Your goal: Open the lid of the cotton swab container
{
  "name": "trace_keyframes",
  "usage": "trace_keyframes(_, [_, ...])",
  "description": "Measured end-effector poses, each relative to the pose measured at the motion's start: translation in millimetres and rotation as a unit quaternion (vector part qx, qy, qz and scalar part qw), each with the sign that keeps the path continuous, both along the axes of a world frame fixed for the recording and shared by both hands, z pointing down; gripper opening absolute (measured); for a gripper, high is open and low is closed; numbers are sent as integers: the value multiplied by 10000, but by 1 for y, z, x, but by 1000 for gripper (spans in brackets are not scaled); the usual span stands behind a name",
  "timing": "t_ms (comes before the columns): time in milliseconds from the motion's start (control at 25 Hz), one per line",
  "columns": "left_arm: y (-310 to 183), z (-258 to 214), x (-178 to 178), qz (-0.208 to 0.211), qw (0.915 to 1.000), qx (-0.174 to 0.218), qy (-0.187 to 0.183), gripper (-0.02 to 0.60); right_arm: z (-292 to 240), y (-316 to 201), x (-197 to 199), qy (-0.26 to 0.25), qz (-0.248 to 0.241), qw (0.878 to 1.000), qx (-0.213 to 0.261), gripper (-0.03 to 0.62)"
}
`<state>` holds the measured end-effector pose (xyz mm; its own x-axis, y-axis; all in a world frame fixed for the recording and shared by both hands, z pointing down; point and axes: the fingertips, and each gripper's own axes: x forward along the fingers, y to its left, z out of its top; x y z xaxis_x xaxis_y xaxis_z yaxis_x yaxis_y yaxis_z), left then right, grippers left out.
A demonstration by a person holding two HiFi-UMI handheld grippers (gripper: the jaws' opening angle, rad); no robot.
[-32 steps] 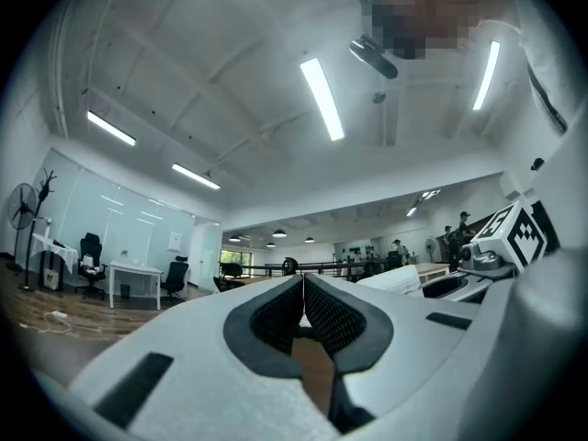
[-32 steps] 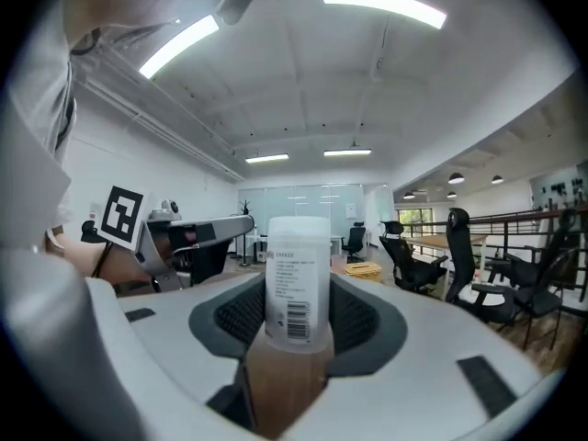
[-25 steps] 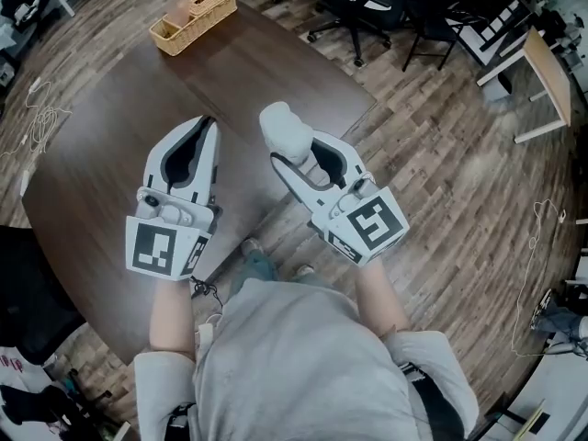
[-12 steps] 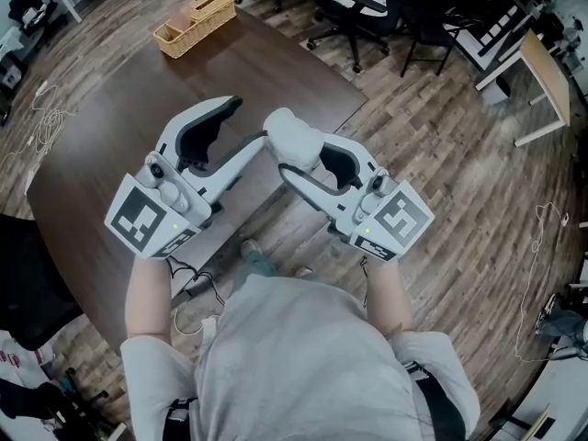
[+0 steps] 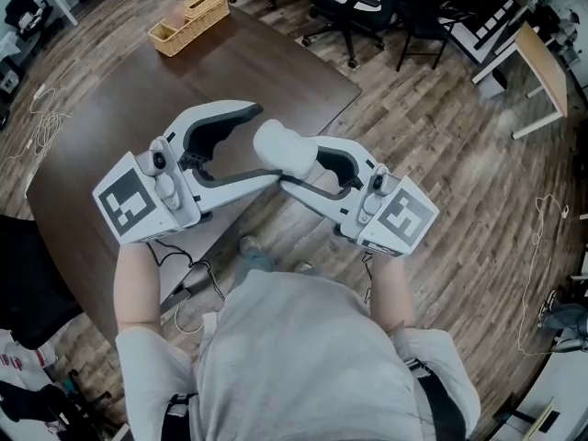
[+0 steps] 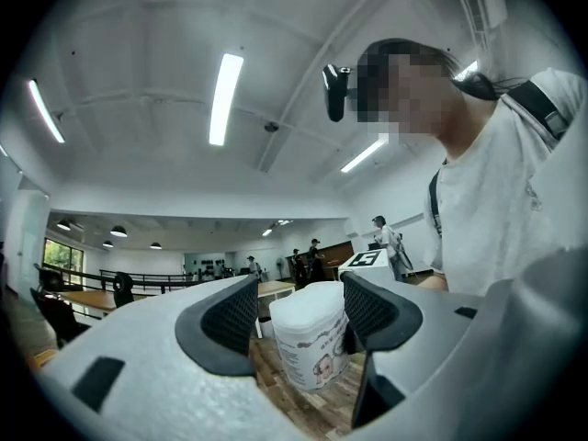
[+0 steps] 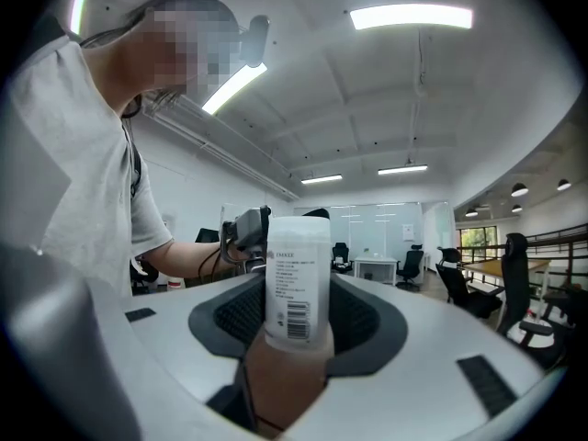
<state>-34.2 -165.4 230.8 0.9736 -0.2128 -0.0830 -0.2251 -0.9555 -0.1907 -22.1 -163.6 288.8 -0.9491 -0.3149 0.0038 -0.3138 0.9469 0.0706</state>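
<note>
Right gripper point(image 5: 290, 162) clamps cotton swab container point(image 5: 276, 143) (wicker basket point(image 5: 188, 21) on table point(image 5: 110, 108) behind).

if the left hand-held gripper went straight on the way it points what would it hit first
The cotton swab container, gripped by the right hand-held gripper. The left hand-held gripper has just been opening its jaws, and the container's top sits between them, seemingly untouched.

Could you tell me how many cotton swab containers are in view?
1. The right gripper holds the cotton swab container between the left gripper's jaws, just opened wide.
</note>
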Motion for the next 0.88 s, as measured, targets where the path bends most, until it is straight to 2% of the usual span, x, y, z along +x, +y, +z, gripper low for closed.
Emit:
trace_keyframes(120, [4, 4, 7, 158, 9997, -58, -173, 272, -2, 6, -3, 30, -147, 9999, 15, 192])
trace_keyframes(320, [7, 5, 9, 315, 9993, -1, -205, 270, -4, 7, -10, 8, -299, 9994, 155, 190])
trace_keyframes(600, [7, 4, 6, 258, 9989, 133, -375, 268, -7, 5, -15, -4, -334, 9986, 418, 190])
trace_keyframes(760, [6, 7, 4, 263, 9985, -35, -480, 267, -4, 5, -17, 44, -327, 9978, 570, 189])
trace_keyframes(880, [2, -1, -3, 391, 9973, -618, 23, 261, -3, 5, -22, 80, -204, 9970, 738, 189])
